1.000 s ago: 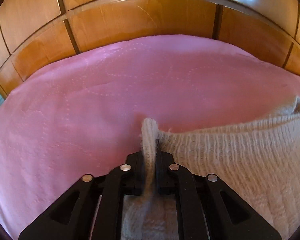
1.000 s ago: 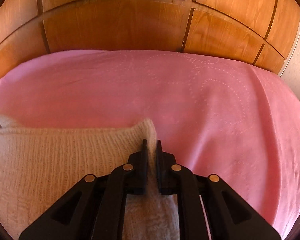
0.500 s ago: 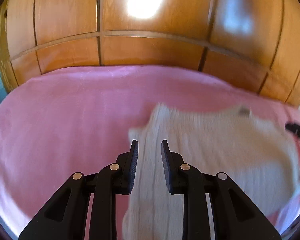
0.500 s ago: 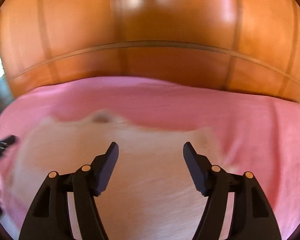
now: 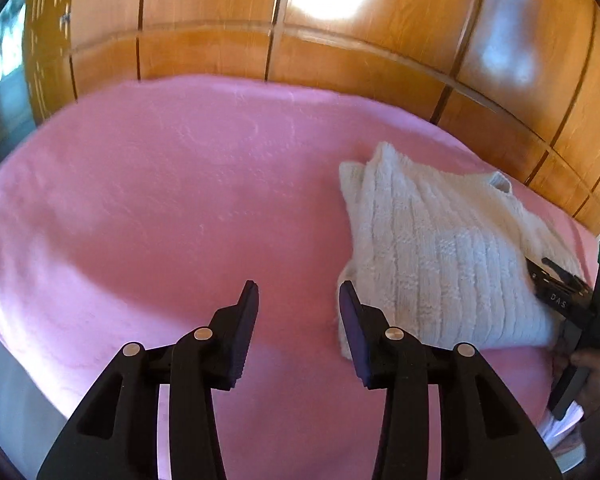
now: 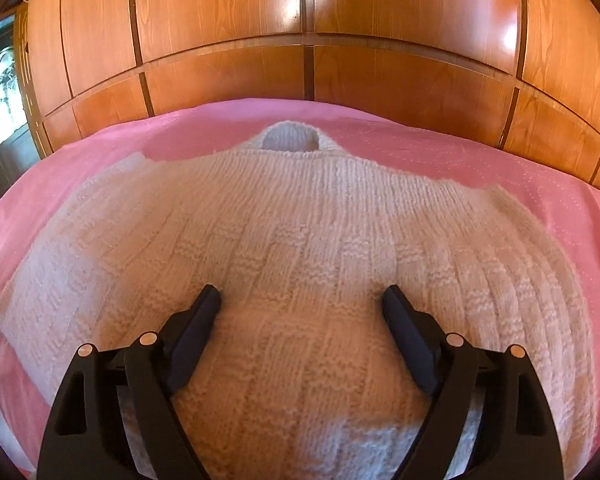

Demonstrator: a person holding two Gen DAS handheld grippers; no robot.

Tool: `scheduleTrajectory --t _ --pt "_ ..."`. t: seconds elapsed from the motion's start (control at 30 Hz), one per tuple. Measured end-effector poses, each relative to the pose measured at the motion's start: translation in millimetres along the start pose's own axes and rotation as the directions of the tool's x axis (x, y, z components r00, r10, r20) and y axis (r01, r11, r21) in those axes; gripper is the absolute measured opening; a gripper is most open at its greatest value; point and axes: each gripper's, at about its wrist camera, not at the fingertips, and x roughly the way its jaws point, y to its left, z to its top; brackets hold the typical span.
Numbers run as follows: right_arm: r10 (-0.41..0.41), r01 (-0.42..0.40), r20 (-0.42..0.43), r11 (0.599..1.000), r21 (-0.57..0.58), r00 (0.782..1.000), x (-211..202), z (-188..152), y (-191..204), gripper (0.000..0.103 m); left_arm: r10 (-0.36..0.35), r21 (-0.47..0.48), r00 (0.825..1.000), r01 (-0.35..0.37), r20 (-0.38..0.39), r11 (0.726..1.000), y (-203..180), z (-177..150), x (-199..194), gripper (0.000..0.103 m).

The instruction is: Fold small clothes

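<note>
The left claw (image 5: 299, 298) is spread open with nothing between its fingers, hovering over bare pink bedspread (image 5: 160, 208) just off the near left edge of the sweater (image 5: 440, 256). The right claw (image 6: 301, 300) is opened wide, its fingers low over the sweater's (image 6: 300, 240) lower middle; whether they press into the knit is unclear. The sweater is cream wool, chunky and ribbed with basket-weave blocks, lying flat on the bed with the round neck opening (image 6: 290, 138) toward the far edge. Smooth quilted pink cloth with dotted stitching stretches wide to the left and beyond the collar. At the bed's far edge rise glossy wooden panels (image 6: 300, 20) with dark seams.
</note>
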Motion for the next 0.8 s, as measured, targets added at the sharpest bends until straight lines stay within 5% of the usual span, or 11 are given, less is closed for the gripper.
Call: scheduleTrajectory --t 0.13,0.8 --pt "-0.002 0.002 0.003 1.000 -0.001 1.000 3.9 6.8 -5.2 0.084 0.043 0.051 0.997 -0.046 0.062 0.998 -14.4 5.8 -18.8 0.055" --pt "-0.016 0.016 0.014 1.000 0.003 1.000 3.9 6.9 -6.7 0.088 0.071 0.137 0.995 -0.079 0.063 0.987 -41.8 6.0 -10.7 0.055"
